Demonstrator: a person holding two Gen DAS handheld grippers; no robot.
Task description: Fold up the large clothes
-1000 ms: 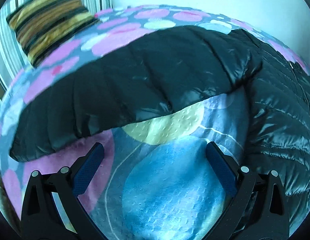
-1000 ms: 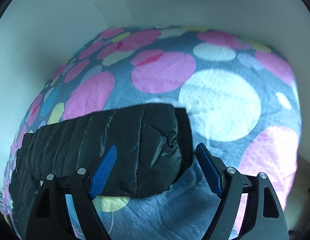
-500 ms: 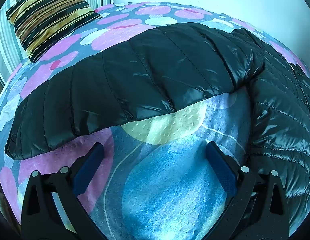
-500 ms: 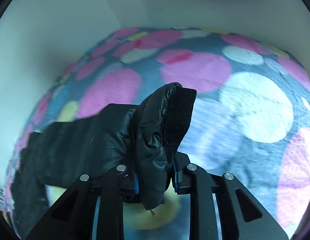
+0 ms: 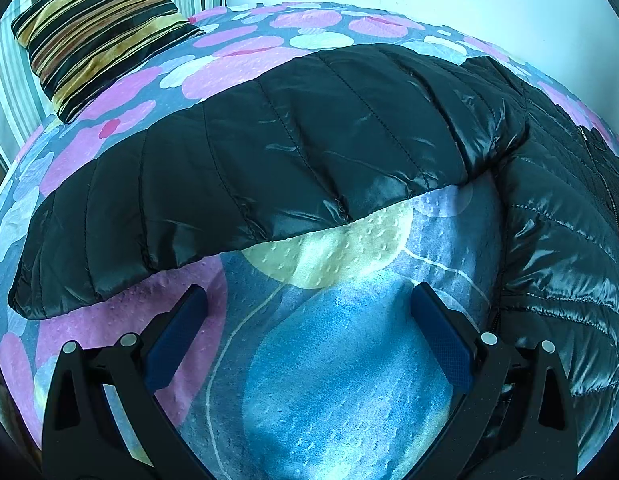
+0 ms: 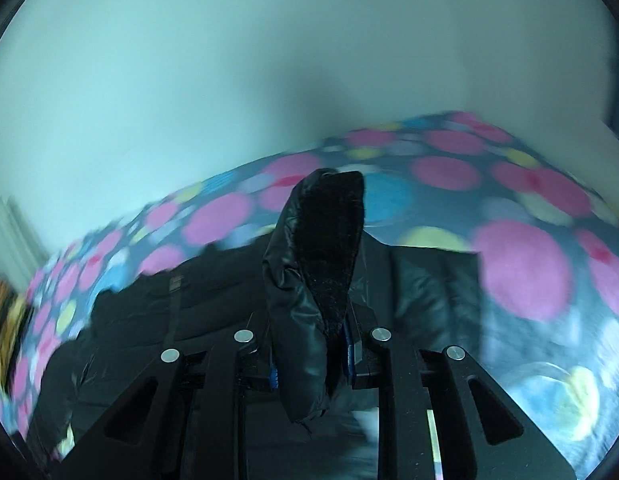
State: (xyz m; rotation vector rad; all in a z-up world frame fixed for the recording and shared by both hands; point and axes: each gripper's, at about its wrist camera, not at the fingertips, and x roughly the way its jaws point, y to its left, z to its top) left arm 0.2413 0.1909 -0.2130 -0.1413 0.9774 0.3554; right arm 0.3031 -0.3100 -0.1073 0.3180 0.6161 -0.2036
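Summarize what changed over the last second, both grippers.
The right gripper went from open around the sleeve cuff to shut on it, then lifted it off the bedspread and swung it over the jacket body. The left gripper stayed open and empty over the bedspread; the other sleeve in its view remains flat, as does the striped pillow.

Motion blurs the bedspread (image 6: 521,268); the jacket (image 5: 569,240) runs off-frame right.
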